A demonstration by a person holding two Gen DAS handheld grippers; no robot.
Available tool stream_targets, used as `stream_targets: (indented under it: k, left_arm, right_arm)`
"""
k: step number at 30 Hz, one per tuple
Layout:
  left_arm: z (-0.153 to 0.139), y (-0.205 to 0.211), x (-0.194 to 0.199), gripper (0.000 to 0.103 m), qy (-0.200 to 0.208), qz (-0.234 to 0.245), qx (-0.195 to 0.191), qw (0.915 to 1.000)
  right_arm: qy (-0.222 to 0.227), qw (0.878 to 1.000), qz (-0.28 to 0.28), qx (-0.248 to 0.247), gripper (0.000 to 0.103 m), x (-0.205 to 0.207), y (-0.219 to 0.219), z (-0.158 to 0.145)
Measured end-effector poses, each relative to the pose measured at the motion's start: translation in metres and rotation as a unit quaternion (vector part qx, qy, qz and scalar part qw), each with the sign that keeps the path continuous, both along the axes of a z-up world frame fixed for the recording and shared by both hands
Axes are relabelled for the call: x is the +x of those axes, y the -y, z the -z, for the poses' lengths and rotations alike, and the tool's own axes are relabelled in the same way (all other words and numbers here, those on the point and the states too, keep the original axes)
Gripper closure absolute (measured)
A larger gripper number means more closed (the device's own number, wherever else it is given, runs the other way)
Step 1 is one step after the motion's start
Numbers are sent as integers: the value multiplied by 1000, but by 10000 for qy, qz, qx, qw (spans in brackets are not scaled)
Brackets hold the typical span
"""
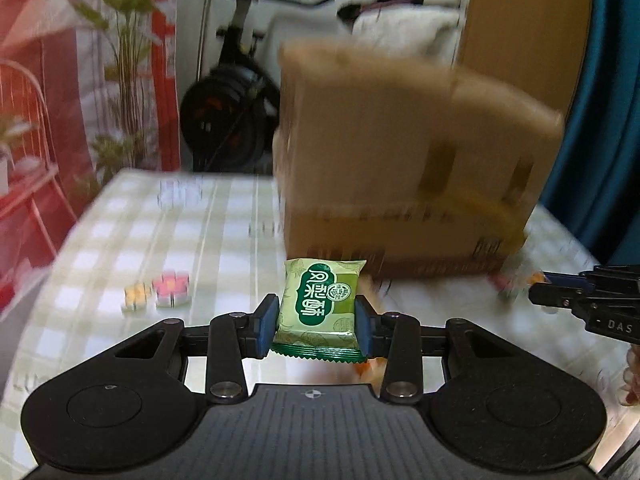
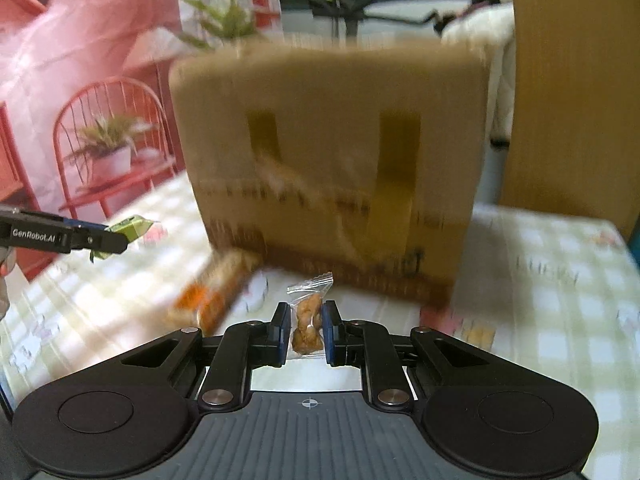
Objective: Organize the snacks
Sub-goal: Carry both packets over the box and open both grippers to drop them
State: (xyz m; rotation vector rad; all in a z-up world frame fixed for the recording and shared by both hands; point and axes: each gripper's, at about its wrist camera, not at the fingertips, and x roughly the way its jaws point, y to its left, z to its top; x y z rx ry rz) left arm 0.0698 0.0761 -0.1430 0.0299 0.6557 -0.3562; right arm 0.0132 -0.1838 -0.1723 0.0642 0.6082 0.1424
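My left gripper (image 1: 317, 322) is shut on a green snack packet (image 1: 320, 306), held upright above the checked tablecloth (image 1: 160, 240). My right gripper (image 2: 306, 330) is shut on a small clear packet of brown snack pieces (image 2: 307, 322). A blurred cardboard box (image 1: 396, 168) stands on the table just beyond both grippers; in the right wrist view the box (image 2: 332, 168) fills the middle. The left gripper (image 2: 120, 236) with its green packet (image 2: 134, 228) shows at the left edge of the right wrist view. The right gripper's fingers (image 1: 560, 294) show at the right edge of the left wrist view.
Small wrapped sweets, yellow (image 1: 138, 296) and pink (image 1: 172, 288), lie on the cloth to the left. An orange snack pack (image 2: 216, 292) lies by the box's near left corner. More small packets (image 2: 464, 326) sit near the box's right corner. An exercise bike (image 1: 232, 112) stands behind the table.
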Motion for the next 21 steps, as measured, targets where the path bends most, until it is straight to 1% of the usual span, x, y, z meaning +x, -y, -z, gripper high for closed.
stream_targets:
  k: [4, 8, 12, 14, 16, 19, 21]
  left_arm:
    - [-41, 6, 5, 61, 471, 20, -238, 9986]
    - [-80, 24, 23, 61, 895, 156, -373, 9952]
    - [-106, 52, 54, 61, 1089, 247, -421, 9929]
    - [-113, 70, 71, 61, 1098, 345, -467, 9923]
    - [-116, 90, 92, 61, 1015, 404, -492, 9928]
    - [-111, 112, 118, 61, 839, 469, -536, 9939]
    - [-105, 125, 133, 60, 714, 476, -475, 9952]
  right_arm:
    - [533, 9985, -78, -73, 88, 9, 4, -41]
    - [1005, 9946, -121, -227, 88, 28, 12, -83]
    - [1334, 9906, 14, -312, 88, 59, 28, -116]
    - [1304, 9907, 175, -359, 88, 78, 38, -123]
    - [1172, 9920, 353, -299, 88, 100, 51, -126]
    - [997, 9937, 489, -168, 88, 121, 63, -122]
    - [925, 9941, 520, -214, 86, 130, 65, -119]
